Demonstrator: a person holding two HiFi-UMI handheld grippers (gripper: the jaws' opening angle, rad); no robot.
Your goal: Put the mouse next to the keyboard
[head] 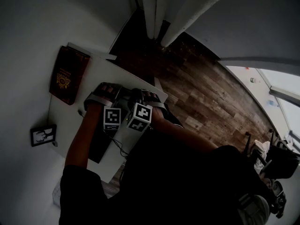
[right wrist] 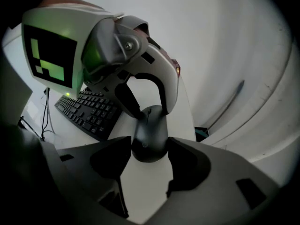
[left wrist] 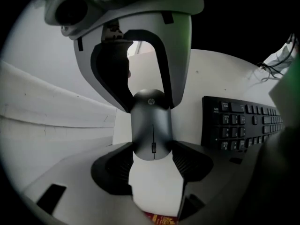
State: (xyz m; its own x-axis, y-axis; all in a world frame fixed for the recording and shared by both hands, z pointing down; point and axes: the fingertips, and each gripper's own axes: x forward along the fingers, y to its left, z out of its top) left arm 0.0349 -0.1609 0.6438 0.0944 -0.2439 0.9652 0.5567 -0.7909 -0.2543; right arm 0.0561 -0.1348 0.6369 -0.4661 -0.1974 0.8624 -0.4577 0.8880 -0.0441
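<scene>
Presently, the mouse is found clamped from both ends. Its wheel end is gripped between the pads of the left gripper, and its logo end between those of the right gripper. It is positioned over the white desk, near the black keyboard but apart from it. Contact with the desk cannot be confirmed.

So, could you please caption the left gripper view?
Left gripper and right gripper grip the mouse's ends; keyboard beside it.

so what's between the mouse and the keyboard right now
A bare strip of white desk, plus one jaw of the left gripper beside the mouse; mouse and keyboard do not touch. The left gripper view shows it.
</scene>
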